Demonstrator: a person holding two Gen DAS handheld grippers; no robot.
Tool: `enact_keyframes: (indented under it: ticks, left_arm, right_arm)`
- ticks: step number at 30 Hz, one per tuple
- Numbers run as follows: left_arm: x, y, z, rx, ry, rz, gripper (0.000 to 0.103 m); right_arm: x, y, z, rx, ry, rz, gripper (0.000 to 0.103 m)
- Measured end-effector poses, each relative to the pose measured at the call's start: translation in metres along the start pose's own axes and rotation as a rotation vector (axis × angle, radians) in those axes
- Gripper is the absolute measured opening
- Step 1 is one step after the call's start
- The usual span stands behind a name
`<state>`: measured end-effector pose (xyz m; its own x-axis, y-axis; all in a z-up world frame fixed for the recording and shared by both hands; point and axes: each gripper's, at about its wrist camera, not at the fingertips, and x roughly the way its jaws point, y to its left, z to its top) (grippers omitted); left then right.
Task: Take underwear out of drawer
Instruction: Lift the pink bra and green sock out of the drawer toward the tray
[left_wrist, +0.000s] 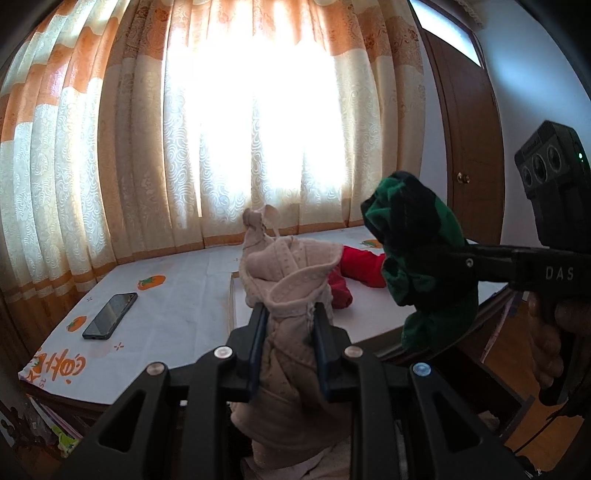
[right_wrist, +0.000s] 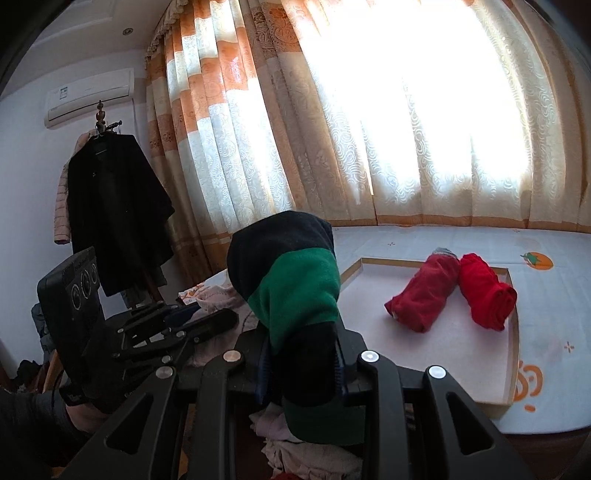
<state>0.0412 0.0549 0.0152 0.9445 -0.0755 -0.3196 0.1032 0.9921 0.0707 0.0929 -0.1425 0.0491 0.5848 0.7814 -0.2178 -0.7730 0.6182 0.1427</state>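
Observation:
My left gripper is shut on a beige piece of underwear and holds it up above the open drawer. My right gripper is shut on a green and black piece of underwear, also lifted; it shows in the left wrist view at the right. Two red rolled pieces lie on a shallow white tray on the table. More pale clothes lie in the drawer below the grippers. The left gripper shows in the right wrist view at the left.
A black phone lies on the table's white cloth with orange prints. Curtains hang behind the table. A brown door is at the right. A black coat hangs on a stand at the left.

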Motion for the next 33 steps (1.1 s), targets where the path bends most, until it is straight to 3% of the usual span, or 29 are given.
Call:
enact_keyframes:
  ticks: [16,33]
  left_arm:
    - [0.050,0.022,0.022,-0.013,0.045,0.014,0.022]
    - [0.147,0.049,0.051,-0.071,0.213,-0.019,0.022]
  right_arm:
    - [0.049,-0.027,0.030,0.081,0.038,-0.017,0.029]
    - [0.127,-0.075,0.065,0.203,0.133,-0.042,0.029]
